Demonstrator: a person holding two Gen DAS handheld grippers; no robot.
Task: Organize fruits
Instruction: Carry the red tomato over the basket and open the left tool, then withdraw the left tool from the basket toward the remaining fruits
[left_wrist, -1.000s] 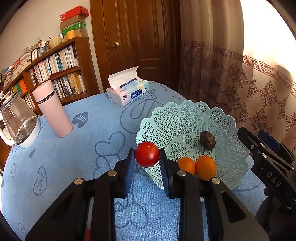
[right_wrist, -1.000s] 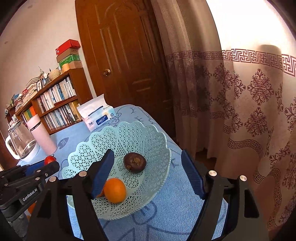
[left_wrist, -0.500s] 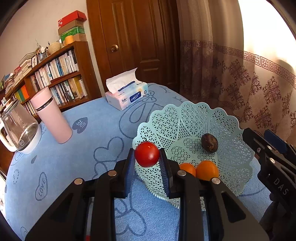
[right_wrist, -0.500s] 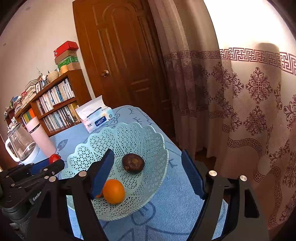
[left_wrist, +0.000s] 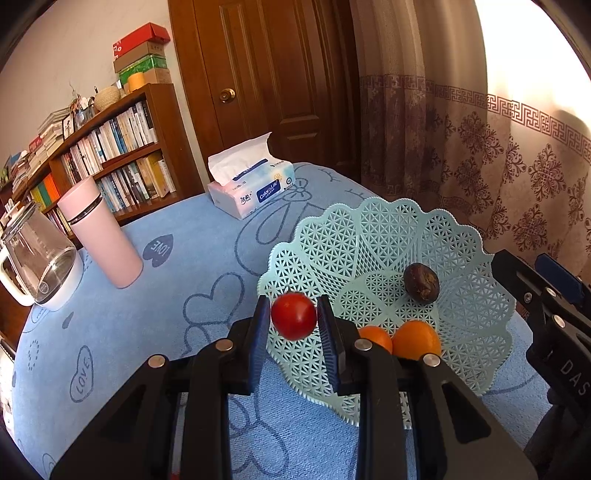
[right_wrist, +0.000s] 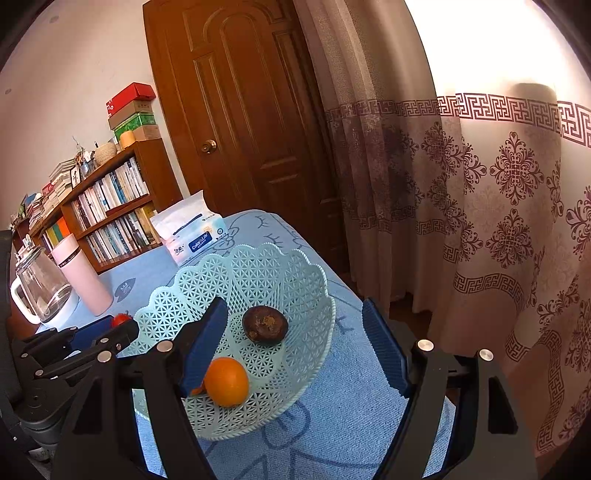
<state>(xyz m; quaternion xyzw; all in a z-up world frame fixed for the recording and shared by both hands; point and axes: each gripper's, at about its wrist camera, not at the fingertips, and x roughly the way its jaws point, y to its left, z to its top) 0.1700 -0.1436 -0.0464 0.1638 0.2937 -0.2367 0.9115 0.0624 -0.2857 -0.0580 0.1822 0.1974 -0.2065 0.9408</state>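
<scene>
The left gripper (left_wrist: 294, 320) pinches a red tomato (left_wrist: 294, 315) between its two blue pads, held above the near-left rim of the basket (left_wrist: 476, 306). In the left wrist view that pale green lattice basket sits on the blue cloth-covered surface (left_wrist: 192, 266), at about 3 o'clock from the tomato. Inside it lie a dark brown fruit (left_wrist: 421, 282) toward the far side and two oranges, a small orange (left_wrist: 375, 336) touching a larger orange (left_wrist: 416, 339), at the near rim just behind the gripper's right finger. At 10 o'clock from the tomato stands a pink flask (left_wrist: 99, 236), with a glass kettle (left_wrist: 35, 264) beside it at the left edge. A tissue pack (left_wrist: 251, 184) lies at 12 o'clock, near the far edge of the surface, before a bookshelf (left_wrist: 110, 162) and a wooden door (left_wrist: 273, 81). The other gripper's black frame shows at the right edge.

In the right wrist view the right gripper (right_wrist: 295, 354) is spread wide with nothing between its pads, hovering over the near right part of the basket (right_wrist: 303, 269). The brown fruit (right_wrist: 265, 325) sits in the middle of the basket; one orange (right_wrist: 226, 381) lies at 7 o'clock from it, beside the left pad. The left gripper appears at 9 o'clock, the tomato (right_wrist: 120, 319) peeking above it beside the basket's left rim.
</scene>
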